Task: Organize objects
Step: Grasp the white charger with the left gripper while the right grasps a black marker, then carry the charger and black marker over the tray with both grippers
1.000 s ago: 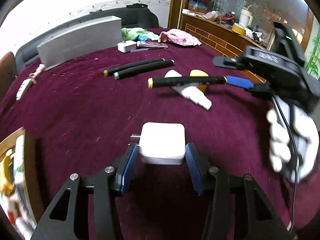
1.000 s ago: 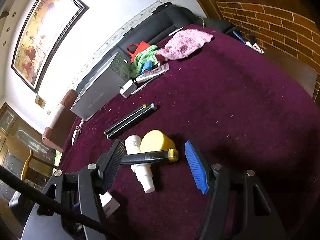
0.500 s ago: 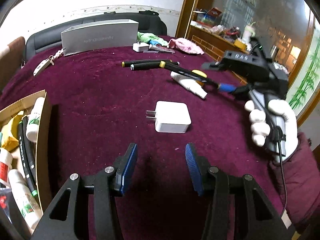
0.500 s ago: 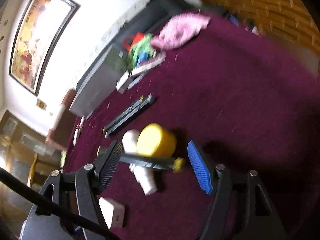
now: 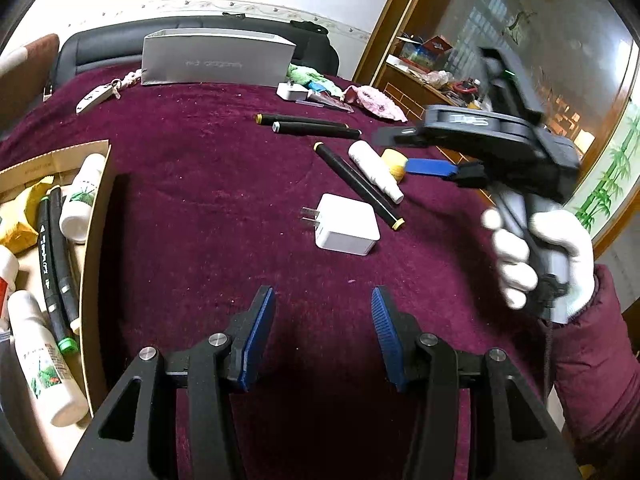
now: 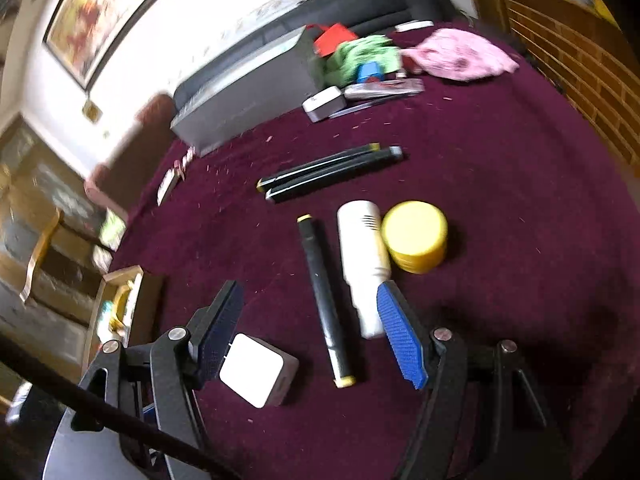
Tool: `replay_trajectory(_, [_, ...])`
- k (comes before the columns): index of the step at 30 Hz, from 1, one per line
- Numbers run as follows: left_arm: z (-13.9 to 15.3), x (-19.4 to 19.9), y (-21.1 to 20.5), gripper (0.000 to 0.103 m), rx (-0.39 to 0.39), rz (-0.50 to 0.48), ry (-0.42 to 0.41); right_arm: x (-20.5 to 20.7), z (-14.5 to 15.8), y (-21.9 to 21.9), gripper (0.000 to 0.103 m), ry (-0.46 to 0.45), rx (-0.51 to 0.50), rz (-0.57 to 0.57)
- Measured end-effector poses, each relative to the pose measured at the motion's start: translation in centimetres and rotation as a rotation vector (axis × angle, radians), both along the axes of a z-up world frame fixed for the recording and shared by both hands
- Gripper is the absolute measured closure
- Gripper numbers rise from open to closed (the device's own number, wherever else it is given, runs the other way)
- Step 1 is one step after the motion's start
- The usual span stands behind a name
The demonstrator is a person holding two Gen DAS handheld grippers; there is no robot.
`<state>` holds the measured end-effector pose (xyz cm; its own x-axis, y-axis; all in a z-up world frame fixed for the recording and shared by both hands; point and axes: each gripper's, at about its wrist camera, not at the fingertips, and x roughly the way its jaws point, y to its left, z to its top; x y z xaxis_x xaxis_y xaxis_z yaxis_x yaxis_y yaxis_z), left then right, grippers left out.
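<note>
My left gripper (image 5: 322, 312) hovers open and empty over the maroon cloth, a short way back from a white plug charger (image 5: 346, 226). Past the charger lie a black marker with yellow ends (image 5: 358, 186), a white bottle (image 5: 374, 170) and a yellow jar (image 5: 394, 162). A gloved hand holds my right gripper (image 5: 400, 152) above the jar. In the right wrist view my right gripper (image 6: 312, 320) stands open over the marker (image 6: 324, 300), which lies flat on the cloth, untouched by the pads. The bottle (image 6: 364, 268) lies by its blue finger, and the charger (image 6: 256, 374) is near its left finger.
An open cardboard box (image 5: 96, 240) at the left holds bottles and markers. Two more black markers (image 5: 308, 126) lie side by side farther back. A grey box (image 5: 216, 64), a small white box, cloths and a key tag sit along the far edge.
My left gripper let go of the charger and drew back from it. My right gripper released the marker, which now rests on the cloth beside the bottle.
</note>
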<state>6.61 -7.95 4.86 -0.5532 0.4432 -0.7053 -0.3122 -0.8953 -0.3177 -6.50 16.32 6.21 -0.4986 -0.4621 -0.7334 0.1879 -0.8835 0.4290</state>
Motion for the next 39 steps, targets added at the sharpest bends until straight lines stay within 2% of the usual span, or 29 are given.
replay_trajectory(1, [0.1,0.1,0.0,0.059,0.002,0.001,0.001,-0.5,-0.2,-1.1,0.034,0.0,0.043,0.017])
replay_trajectory(2, [0.1,0.2,0.0,0.059,0.002,0.002,0.0,-1.0,-0.5,-2.3,0.039,-0.003,0.086,0.036])
replay_trajectory(3, [0.1,0.3,-0.1,0.058,0.001,0.002,-0.001,-1.4,-1.1,-3.1,0.049,-0.014,0.112,0.052])
replay_trajectory(5, [0.3,0.5,-0.3,0.058,0.001,-0.001,0.0,-2.5,-2.3,-4.3,0.058,-0.054,0.126,0.086])
replay_trajectory(6, [0.3,0.6,-0.4,0.058,0.0,-0.001,0.001,-2.7,-2.7,-4.6,0.059,-0.064,0.144,0.082])
replay_trajectory(8, [0.6,0.7,-0.5,0.058,-0.002,0.0,0.003,-3.3,-2.9,-5.1,0.063,-0.037,0.241,0.035])
replay_trajectory(10, [0.8,0.5,-0.5,0.058,-0.001,-0.002,0.007,-3.8,-3.5,-5.2,0.066,-0.056,0.272,0.024])
replay_trajectory(11, [0.8,0.4,-0.4,0.058,-0.001,-0.002,0.007,-4.0,-4.0,-5.4,0.071,-0.072,0.291,0.024])
replay_trajectory(12, [0.9,0.2,-0.2,0.058,-0.003,-0.003,0.006,-3.9,-4.0,-5.4,0.081,-0.053,0.314,0.02])
replay_trajectory(14, [0.8,-0.3,0.3,0.058,-0.02,-0.003,0.004,-3.5,-4.0,-5.3,0.09,-0.045,0.371,0.013])
replay_trajectory(18, [0.7,-1.3,1.6,0.057,-0.055,-0.003,0.009,-2.3,-4.1,-3.0,0.091,-0.091,0.289,-0.017])
replay_trajectory(20, [0.6,-2.1,2.7,0.049,-0.082,-0.006,0.023,-1.0,-4.2,-1.6,0.091,-0.097,0.243,-0.039])
replay_trajectory(27, [0.1,-5.4,6.4,0.049,-0.178,-0.063,0.075,3.1,-4.6,1.5,0.09,-0.059,0.073,-0.073])
replay_trajectory(31, [-0.4,-7.3,7.8,0.047,-0.218,-0.081,0.098,3.1,-4.8,1.6,0.091,-0.048,0.026,-0.074])
replay_trajectory(35, [-1.5,-8.5,9.0,0.044,-0.23,-0.109,0.075,3.3,-4.8,1.8,0.091,-0.039,-0.002,-0.076])
replay_trajectory(39, [-2.5,-8.8,10.5,0.044,-0.312,-0.115,0.071,3.3,-5.0,2.0,0.091,-0.042,-0.03,-0.077])
